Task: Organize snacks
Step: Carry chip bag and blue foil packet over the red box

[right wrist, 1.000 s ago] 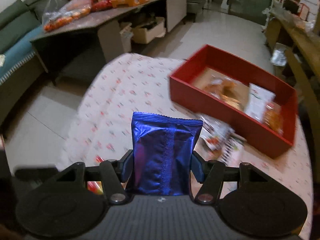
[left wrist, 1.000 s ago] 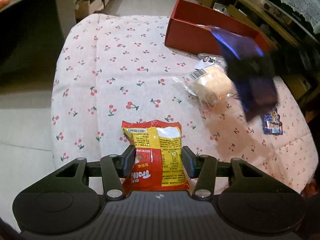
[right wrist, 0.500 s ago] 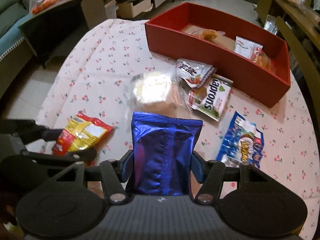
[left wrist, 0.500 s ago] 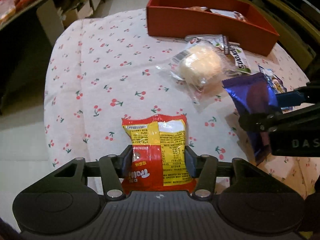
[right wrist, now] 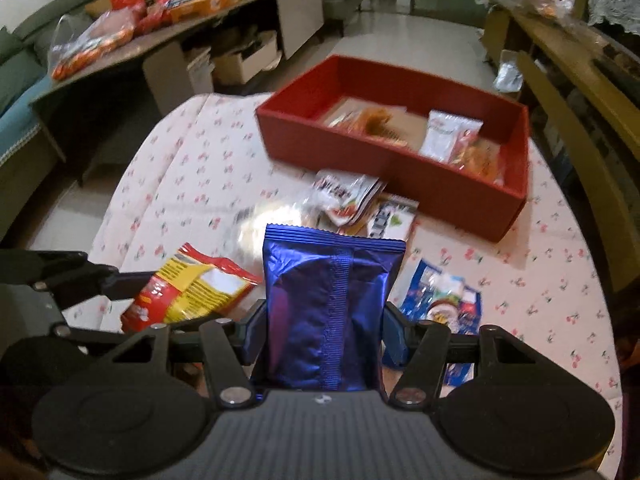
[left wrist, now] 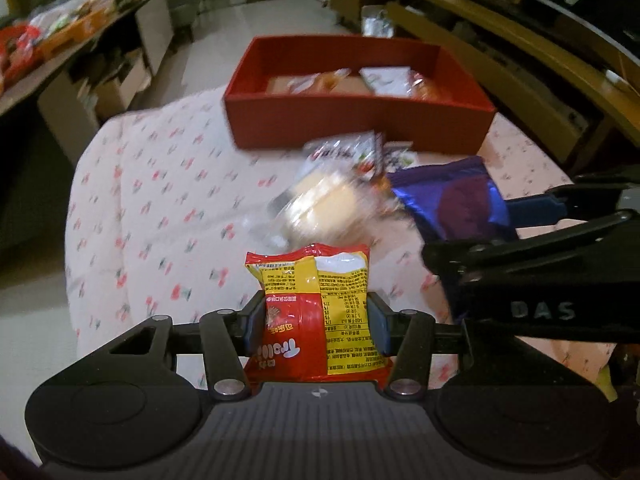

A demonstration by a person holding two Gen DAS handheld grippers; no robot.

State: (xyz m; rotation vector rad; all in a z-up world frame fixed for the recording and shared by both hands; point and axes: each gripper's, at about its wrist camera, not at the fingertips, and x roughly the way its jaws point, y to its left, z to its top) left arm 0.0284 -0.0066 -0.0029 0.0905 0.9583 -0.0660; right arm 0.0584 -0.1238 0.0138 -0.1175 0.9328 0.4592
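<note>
You hold one snack packet in each gripper above the cherry-print table.

Left wrist view: your left gripper (left wrist: 316,330) is clamped on a red and yellow packet (left wrist: 314,304), its back panel of small print facing the camera, top seal crimped and upright. The red box (left wrist: 356,124) sits at the table's (left wrist: 132,216) far edge with a few packets inside; a clear-wrapped pale bun (left wrist: 320,204) lies blurred near the table's middle. Right wrist view: your right gripper (right wrist: 324,338) is clamped on a glossy blue foil packet (right wrist: 328,308), back seam running down its centre, serrated top edge upright. The red and yellow packet (right wrist: 188,292) shows at the left, tilted; a blue printed packet (right wrist: 444,300) lies flat toward the near right edge.
</note>
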